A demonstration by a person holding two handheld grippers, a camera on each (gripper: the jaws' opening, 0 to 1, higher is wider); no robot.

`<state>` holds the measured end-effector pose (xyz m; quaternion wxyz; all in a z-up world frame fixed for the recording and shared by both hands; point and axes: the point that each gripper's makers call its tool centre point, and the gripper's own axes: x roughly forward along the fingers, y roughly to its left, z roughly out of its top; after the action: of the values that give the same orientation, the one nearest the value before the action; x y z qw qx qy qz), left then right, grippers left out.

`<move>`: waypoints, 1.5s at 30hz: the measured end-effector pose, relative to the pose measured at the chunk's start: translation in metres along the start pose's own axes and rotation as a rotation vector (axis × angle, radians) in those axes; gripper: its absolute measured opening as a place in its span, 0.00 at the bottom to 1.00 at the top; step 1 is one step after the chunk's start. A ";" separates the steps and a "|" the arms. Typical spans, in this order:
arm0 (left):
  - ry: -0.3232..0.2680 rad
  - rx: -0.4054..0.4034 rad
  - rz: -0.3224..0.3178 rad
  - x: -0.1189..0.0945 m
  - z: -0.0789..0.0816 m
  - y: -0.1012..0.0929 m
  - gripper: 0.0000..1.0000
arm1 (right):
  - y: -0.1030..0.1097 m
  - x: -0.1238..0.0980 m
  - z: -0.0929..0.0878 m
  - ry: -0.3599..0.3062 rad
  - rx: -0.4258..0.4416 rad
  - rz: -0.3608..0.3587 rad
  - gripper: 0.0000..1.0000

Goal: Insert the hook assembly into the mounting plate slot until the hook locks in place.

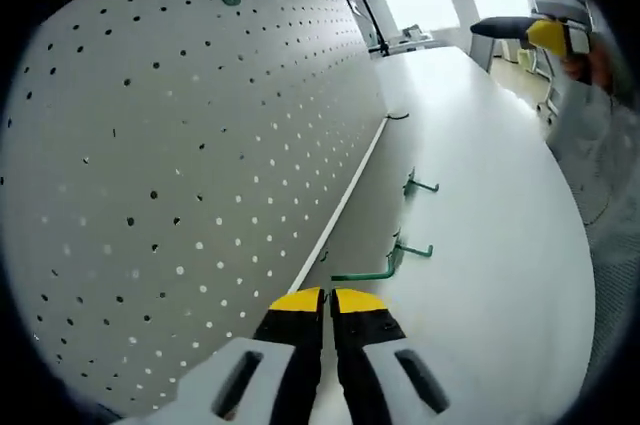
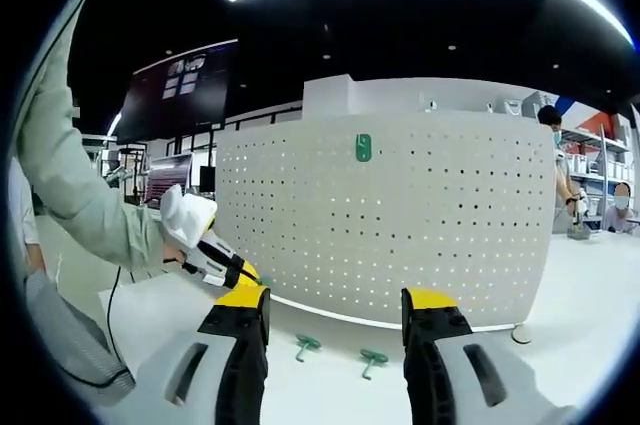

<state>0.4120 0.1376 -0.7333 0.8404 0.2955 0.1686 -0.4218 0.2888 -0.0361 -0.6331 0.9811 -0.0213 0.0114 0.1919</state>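
Two green hooks on table, between right claw's spread jaws

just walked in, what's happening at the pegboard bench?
A person is working with a handheld gripper in each hand at a white pegboard standing on a white table. One green hook is already mounted high on the board. The left gripper is shut, its tips right by a loose green hook lying on the table near the board's foot; whether it grips it is unclear. Another spare hook lies further along. The right gripper is held back, open and empty.
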 end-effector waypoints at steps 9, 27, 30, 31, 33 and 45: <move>-0.042 -0.066 0.033 -0.019 0.003 -0.006 0.03 | 0.007 0.000 0.000 0.002 0.002 0.024 0.50; -0.210 -0.328 0.105 -0.049 0.028 -0.010 0.03 | 0.022 0.002 0.001 0.002 0.010 0.076 0.50; -0.239 -0.359 0.120 -0.054 0.034 -0.010 0.03 | 0.024 0.002 0.001 0.003 0.010 0.083 0.49; -0.250 -0.371 0.124 -0.055 0.036 -0.009 0.03 | 0.025 0.002 0.001 0.004 0.009 0.087 0.49; -0.266 -0.385 0.131 -0.058 0.040 -0.010 0.03 | 0.026 0.003 0.000 0.005 0.014 0.093 0.48; -0.393 -0.480 0.165 -0.078 0.066 -0.012 0.03 | 0.044 -0.001 0.010 -0.026 0.040 0.176 0.14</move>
<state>0.3583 0.1375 -0.6452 0.9340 0.0144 0.0729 -0.3495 0.2718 0.0048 -0.6245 0.9607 0.0019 0.0045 0.2774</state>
